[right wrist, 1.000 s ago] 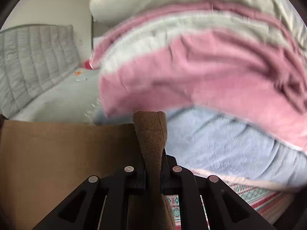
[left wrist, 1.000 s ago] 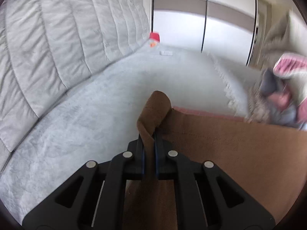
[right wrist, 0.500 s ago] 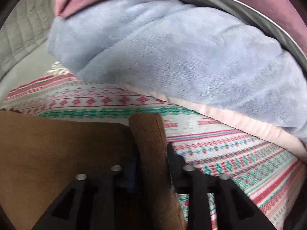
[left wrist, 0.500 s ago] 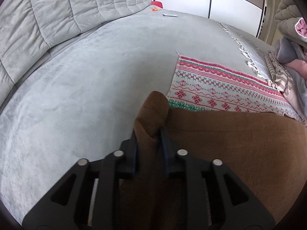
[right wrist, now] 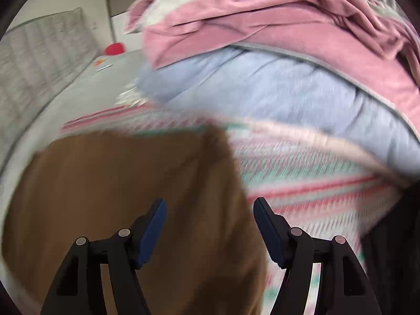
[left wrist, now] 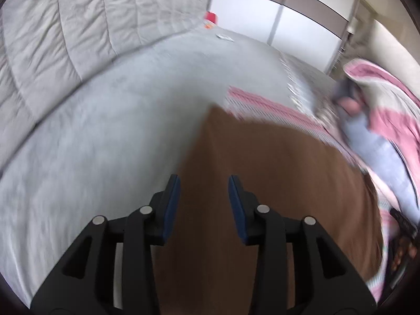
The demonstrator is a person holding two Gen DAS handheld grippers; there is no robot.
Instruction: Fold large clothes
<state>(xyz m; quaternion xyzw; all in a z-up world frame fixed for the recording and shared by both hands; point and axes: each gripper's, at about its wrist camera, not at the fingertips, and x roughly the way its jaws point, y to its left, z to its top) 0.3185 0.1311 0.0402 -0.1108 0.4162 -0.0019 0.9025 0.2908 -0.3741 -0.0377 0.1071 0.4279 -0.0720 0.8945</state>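
Observation:
A large brown garment [left wrist: 275, 183] lies flat on the grey bed, its far edge over a red, green and white patterned cloth [left wrist: 267, 107]. My left gripper [left wrist: 204, 183] hovers above the garment's left far corner; its jaws are opening and the cloth lies below them, untouched by the pads. In the right wrist view the same brown garment [right wrist: 118, 183] spreads to the left, its right far corner near the patterned cloth [right wrist: 302, 173]. My right gripper [right wrist: 208, 204] is above that edge, jaws opening wide, nothing pinched between them.
A heap of pink, grey and pale blue blankets [right wrist: 275, 65] rises just beyond the patterned cloth on the right. A quilted grey headboard [left wrist: 65, 26] runs along the left. A small red object [left wrist: 211, 17] sits far off by white wardrobe doors [left wrist: 262, 18].
Both grippers held pinched corners of the brown garment; both have let go and opened. The corners now lie flat on the bed, and both cameras have pulled back.

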